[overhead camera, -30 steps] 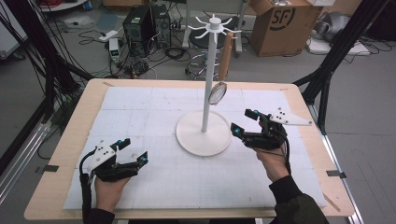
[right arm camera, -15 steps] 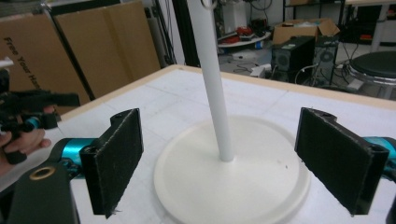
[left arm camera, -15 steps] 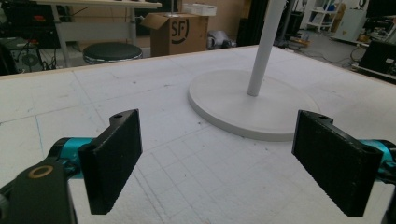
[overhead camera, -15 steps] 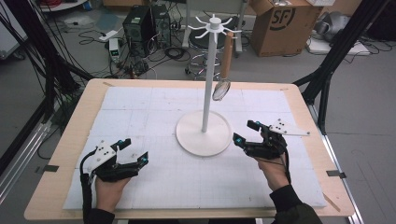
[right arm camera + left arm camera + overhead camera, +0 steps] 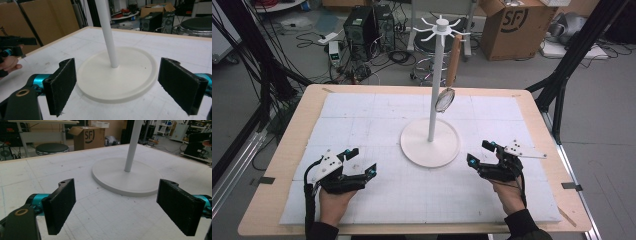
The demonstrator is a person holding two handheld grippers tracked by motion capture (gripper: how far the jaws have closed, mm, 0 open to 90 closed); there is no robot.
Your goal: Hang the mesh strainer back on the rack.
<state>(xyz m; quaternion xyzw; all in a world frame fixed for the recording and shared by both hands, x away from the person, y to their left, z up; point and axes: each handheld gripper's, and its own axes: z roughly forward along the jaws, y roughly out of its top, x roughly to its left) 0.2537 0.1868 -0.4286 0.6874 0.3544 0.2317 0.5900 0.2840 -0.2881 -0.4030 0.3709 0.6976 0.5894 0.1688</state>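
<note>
Tools both empty, jaws wide: your left tool and right tool flank the white round-based metal stand mid-worktop. The small round-framed mirror on a wooden handle hangs from its top arms. Risk: bumping the thin pole could swing the mirror off.

White stand, white gridded mat, black tongs with teal joints.
</note>
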